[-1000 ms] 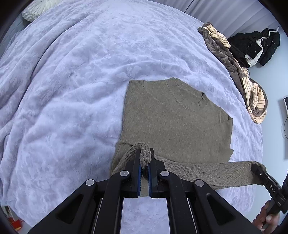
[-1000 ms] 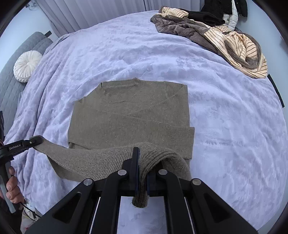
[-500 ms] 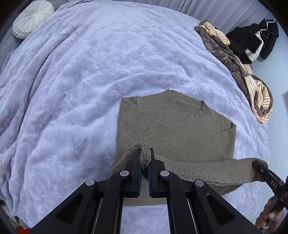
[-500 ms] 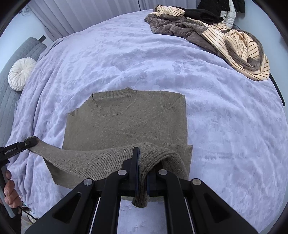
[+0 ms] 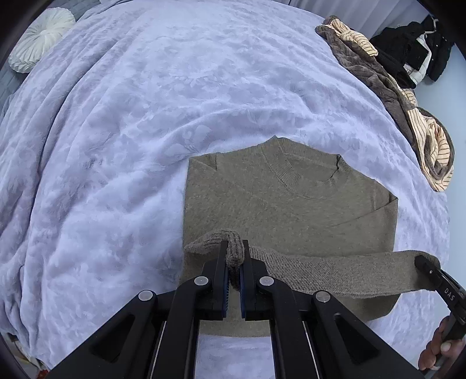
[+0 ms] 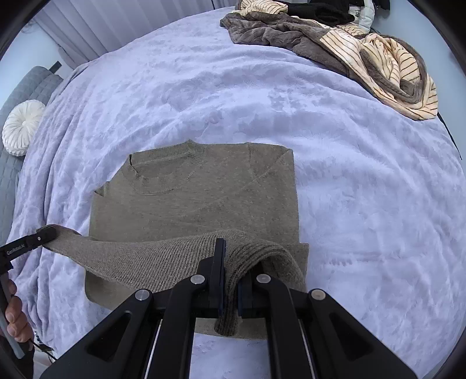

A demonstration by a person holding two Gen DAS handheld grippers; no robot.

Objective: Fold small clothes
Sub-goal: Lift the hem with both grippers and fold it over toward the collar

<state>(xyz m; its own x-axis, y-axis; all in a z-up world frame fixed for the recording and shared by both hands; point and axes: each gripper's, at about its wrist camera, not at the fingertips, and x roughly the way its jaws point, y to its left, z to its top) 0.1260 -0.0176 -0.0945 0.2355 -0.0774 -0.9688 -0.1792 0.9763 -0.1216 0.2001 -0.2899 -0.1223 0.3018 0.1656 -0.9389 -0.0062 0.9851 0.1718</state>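
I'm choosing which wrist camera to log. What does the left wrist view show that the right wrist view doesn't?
Only the left: the right tool gripping the hem from outside, and hanging black clothes.

Only the right: the left tool from outside, and grey curtains.

Both: the olive sweater on the lavender blanket, the white cushion, and the striped clothes pile.

Left tongs (image 5: 233, 256) pinch the olive sweater's (image 5: 291, 198) lifted hem on the lavender blanket (image 5: 116, 145).

Home bedroom, wide bed under a plush lavender blanket (image 5: 145, 122), round white pleated cushion (image 5: 39, 40), grey pleated curtains (image 6: 116, 26), heap of brown and striped clothes (image 6: 349, 49)
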